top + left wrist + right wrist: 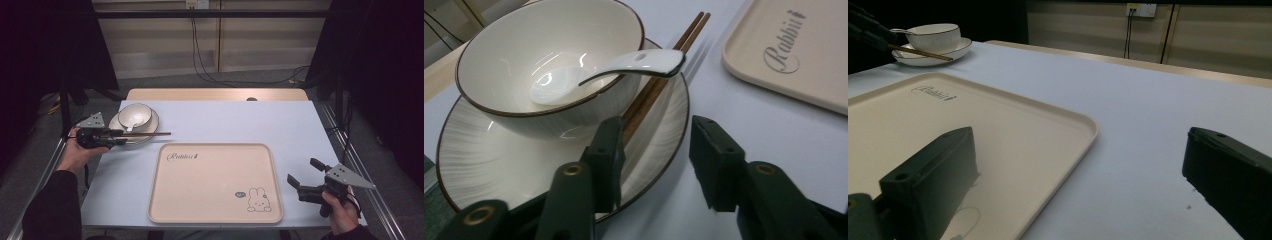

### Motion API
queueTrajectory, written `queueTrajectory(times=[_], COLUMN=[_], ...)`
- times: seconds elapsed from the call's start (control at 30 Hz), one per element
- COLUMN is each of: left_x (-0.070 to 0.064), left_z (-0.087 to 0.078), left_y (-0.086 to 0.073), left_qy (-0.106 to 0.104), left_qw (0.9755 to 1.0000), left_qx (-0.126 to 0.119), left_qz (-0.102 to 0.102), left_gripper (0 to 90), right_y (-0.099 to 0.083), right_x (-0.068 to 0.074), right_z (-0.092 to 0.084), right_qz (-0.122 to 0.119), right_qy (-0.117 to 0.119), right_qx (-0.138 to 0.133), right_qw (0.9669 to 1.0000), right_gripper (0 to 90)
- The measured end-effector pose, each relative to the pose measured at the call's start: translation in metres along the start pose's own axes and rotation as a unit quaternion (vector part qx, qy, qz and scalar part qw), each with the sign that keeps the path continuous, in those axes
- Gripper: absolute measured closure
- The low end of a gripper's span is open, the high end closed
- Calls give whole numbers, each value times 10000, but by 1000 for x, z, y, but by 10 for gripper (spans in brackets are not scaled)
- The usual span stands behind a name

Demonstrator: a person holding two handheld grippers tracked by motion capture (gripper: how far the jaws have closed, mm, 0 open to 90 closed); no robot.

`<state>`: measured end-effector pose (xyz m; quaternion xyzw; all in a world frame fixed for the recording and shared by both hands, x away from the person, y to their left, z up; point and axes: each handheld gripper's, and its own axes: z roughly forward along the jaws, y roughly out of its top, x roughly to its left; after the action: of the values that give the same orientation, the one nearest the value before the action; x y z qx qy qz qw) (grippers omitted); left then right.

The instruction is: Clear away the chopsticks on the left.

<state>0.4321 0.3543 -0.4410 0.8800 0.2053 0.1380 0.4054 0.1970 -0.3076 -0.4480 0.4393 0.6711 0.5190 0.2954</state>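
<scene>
High view: one pale-blue desk (210, 120) carries one beige rectangular plastic tray (215, 182), printed "Rabbit" in script at its upper left and a small rabbit drawing at its lower right. Left of the tray stands one white ceramic plate with a dark rim (150, 131), bearing one white ceramic bowl (135, 115). One pair of brown wooden chopsticks (155, 133) lies across the plate's near edge, pointing toward the desk's middle. The left gripper (120, 138) sits at the plate's edge, one hand (75, 152) holding it. The right gripper (305, 172), held by the other hand (340, 210), hovers right of the tray, jaws spread wide.

Left gripper view: one white ceramic spoon (609, 72) rests in the bowl, handle over the rim. The jaws stand apart, one over the plate beside the chopsticks, the other over bare desk. "Rabbit" reads on the tray corner.

Right gripper view: jaws wide apart, one over the tray, one over the desk; plate and bowl far off.
</scene>
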Motion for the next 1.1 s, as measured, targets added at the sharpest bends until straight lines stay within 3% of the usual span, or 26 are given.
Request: queueTrajectory(times=[0.37,0.57,0.67,1.1], left_x=[11,14,13,11], left_z=[8,13,14,25], left_y=[-2,-2,-1,5], left_qy=[33,25,63,-237], left_qw=[9998,9998,9994,9973], left_qx=[136,180,312,586], left_qz=[112,115,144,386], left_gripper=[699,708,714,742], right_y=[0,-1,0,0], right_x=[0,0,0,0], right_z=[0,0,0,0], right_qz=[1,-8,-7,4], right_qy=[4,5,22,18], right_qx=[11,13,13,11], right_qw=[10000,10000,10000,10000], right_gripper=[9,9,9,9])
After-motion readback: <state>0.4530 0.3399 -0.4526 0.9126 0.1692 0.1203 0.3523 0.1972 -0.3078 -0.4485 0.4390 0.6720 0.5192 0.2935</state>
